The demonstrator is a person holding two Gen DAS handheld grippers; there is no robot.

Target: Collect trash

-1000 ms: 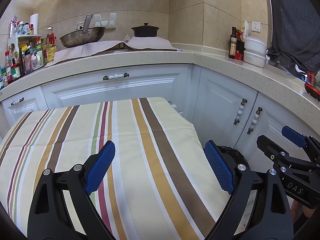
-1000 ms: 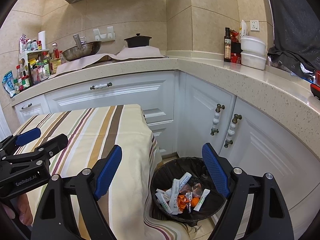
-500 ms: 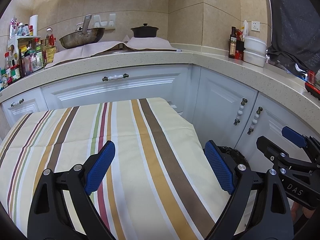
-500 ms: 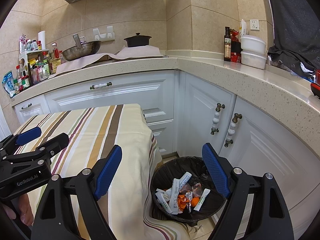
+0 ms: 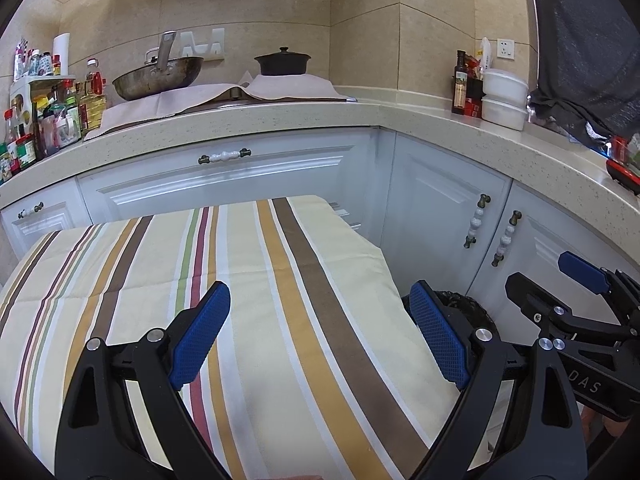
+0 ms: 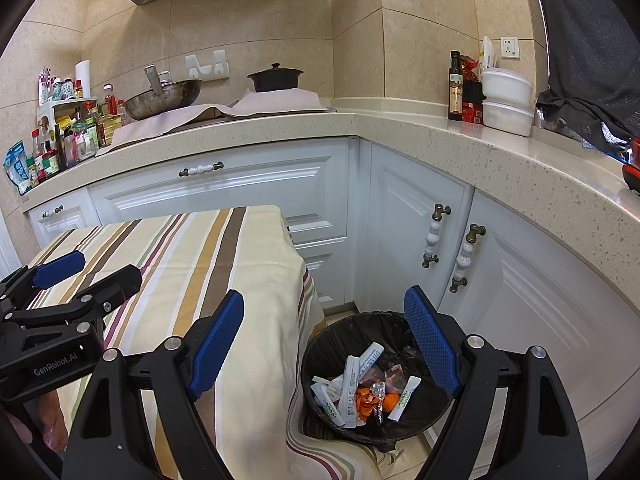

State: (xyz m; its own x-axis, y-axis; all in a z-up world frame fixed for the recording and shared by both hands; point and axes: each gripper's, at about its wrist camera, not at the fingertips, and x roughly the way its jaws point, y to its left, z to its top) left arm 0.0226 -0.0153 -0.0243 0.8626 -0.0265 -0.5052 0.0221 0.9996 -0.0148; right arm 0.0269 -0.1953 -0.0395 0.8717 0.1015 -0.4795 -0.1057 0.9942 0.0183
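A black-lined trash bin (image 6: 380,432) stands on the floor at the table's right edge, holding white wrappers and orange scraps (image 6: 362,388). My right gripper (image 6: 326,346) is open and empty, above the bin and the table edge. My left gripper (image 5: 320,338) is open and empty above the striped tablecloth (image 5: 256,304). The bin's rim (image 5: 460,304) shows behind the left gripper's right finger. Each gripper shows in the other's view: the right one (image 5: 576,284), the left one (image 6: 68,276).
White cabinets (image 6: 400,216) with knob handles stand behind the bin. The speckled counter (image 6: 500,152) carries a wok (image 6: 164,100), a black pot (image 6: 274,78), bottles (image 6: 60,136) and white containers (image 6: 506,100). A dark cloth (image 6: 592,60) hangs at the right.
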